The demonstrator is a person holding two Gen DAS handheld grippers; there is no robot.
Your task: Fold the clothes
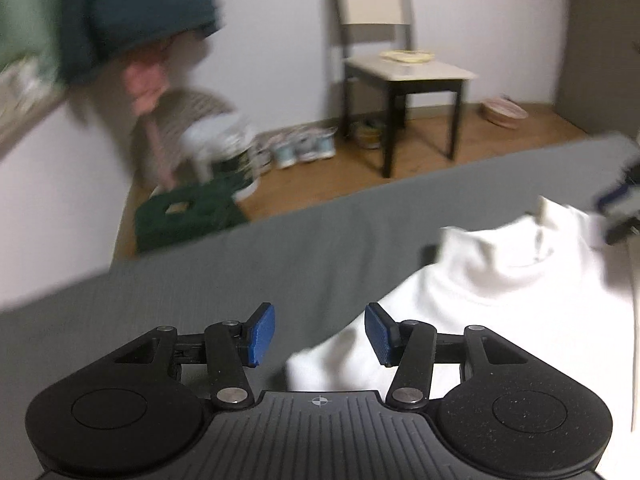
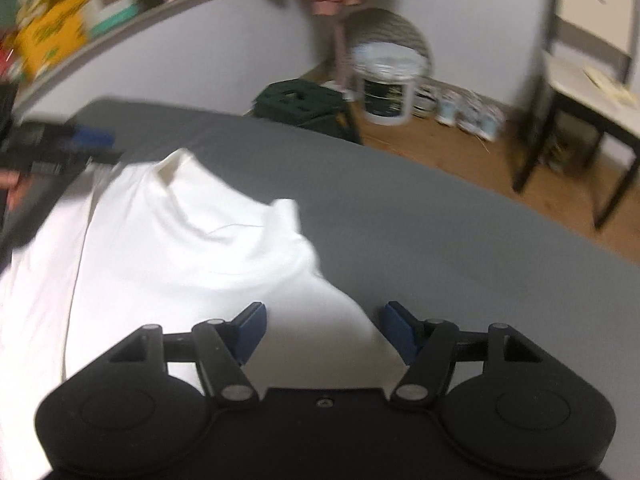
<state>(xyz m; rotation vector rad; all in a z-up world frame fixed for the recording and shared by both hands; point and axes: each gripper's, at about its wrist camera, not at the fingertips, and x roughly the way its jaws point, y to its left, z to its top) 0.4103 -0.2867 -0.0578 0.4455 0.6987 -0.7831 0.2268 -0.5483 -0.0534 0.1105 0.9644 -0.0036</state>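
Note:
A white garment (image 1: pixel 500 280) lies on the grey bed sheet (image 1: pixel 240 272), its collar end bunched up. In the left wrist view my left gripper (image 1: pixel 319 334) is open and empty, just above the garment's left edge. My right gripper shows blurred at the far right (image 1: pixel 616 208). In the right wrist view the white garment (image 2: pixel 168 248) fills the left half on the grey sheet (image 2: pixel 440 240). My right gripper (image 2: pixel 323 332) is open and empty over the garment's right edge. My left gripper shows blurred at the far left (image 2: pixel 60 148).
A chair (image 1: pixel 400 76) stands by the wall beyond the bed, with shoes (image 1: pixel 304 148), a white bucket (image 2: pixel 386 88) and a dark green stool (image 2: pixel 304 108) on the wooden floor. A cluttered shelf (image 2: pixel 80 36) runs along the wall.

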